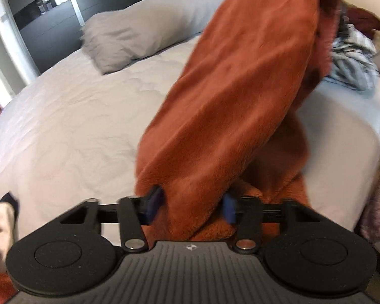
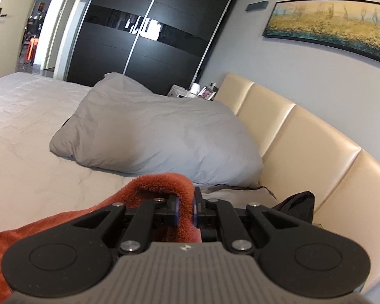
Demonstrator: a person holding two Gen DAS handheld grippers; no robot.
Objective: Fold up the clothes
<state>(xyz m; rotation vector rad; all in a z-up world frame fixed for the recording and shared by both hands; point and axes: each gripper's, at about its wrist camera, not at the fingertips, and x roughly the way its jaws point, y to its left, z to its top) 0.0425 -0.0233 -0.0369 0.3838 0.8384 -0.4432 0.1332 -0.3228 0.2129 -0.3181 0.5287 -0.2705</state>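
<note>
A rust-orange fleece garment (image 1: 240, 96) hangs stretched over the grey bed (image 1: 76, 126), running from the top right down to my left gripper (image 1: 191, 207). That gripper's blue pads stand well apart with a thick fold of the fleece lying between them; the jaws are open around it. In the right wrist view my right gripper (image 2: 186, 211) is shut on an edge of the same fleece (image 2: 164, 185), which bunches above the pads and trails off to the lower left.
A grey pillow (image 2: 152, 136) lies by the cream padded headboard (image 2: 304, 139). A pile of plaid and dark clothes (image 1: 354, 58) sits on the bed's far right. A pale garment (image 1: 0, 225) is at lower left. A black wardrobe (image 2: 144, 33) stands behind.
</note>
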